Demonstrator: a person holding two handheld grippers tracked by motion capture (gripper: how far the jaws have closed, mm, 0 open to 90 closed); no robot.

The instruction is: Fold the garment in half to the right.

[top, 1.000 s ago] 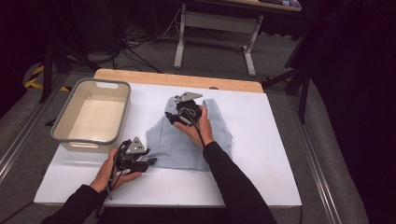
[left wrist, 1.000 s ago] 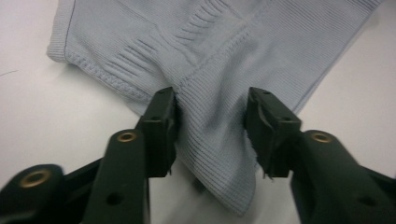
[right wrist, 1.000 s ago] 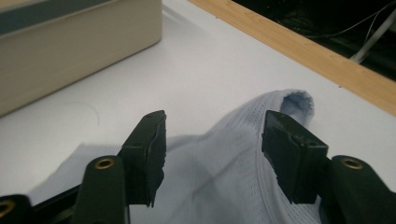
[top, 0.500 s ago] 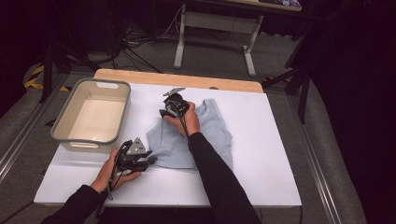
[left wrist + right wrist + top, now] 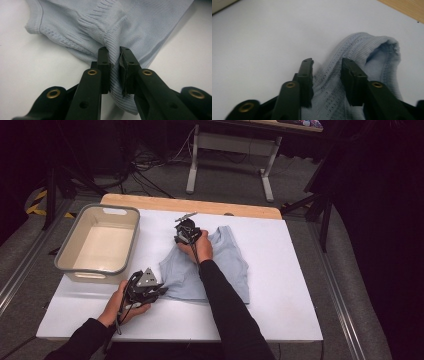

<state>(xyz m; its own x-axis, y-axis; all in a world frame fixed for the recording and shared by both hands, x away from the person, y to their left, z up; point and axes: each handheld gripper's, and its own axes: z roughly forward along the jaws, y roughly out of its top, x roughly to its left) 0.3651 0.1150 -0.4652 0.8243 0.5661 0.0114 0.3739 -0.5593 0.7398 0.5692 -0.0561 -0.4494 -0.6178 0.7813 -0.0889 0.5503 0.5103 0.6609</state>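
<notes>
high view: a pale blue ribbed tank top [image 5: 220, 265] lies flat at the centre of the white counter [image 5: 290, 270], straps toward the upper edge of the frame. the left tongs [image 5: 161, 291] sit at the garment's lower left corner; the right tongs [image 5: 183, 234] sit at its upper left strap. a grey tub [image 5: 70, 252] stands at the left of the frame, apart from the garment. from this height the gap of either pair cannot be read.

left gripper view: the left tongs [image 5: 114, 62] have just been closing and now pinch a raised fold of the tank top [image 5: 140, 27] at its hem; ribbed cloth bunches between the two pads, which press on it from both sides. the hem corner lies at the upper left of this frame on the counter [image 5: 32, 75].

right gripper view: the right tongs [image 5: 326, 67] have just been closing, with the strap of the tank top [image 5: 364, 47] between them. a gap remains at the right pad; the left pad appears to meet the cloth edge, though blur leaves this uncertain. the strap's loop curls at the right centre of the frame on the counter [image 5: 262, 37].
</notes>
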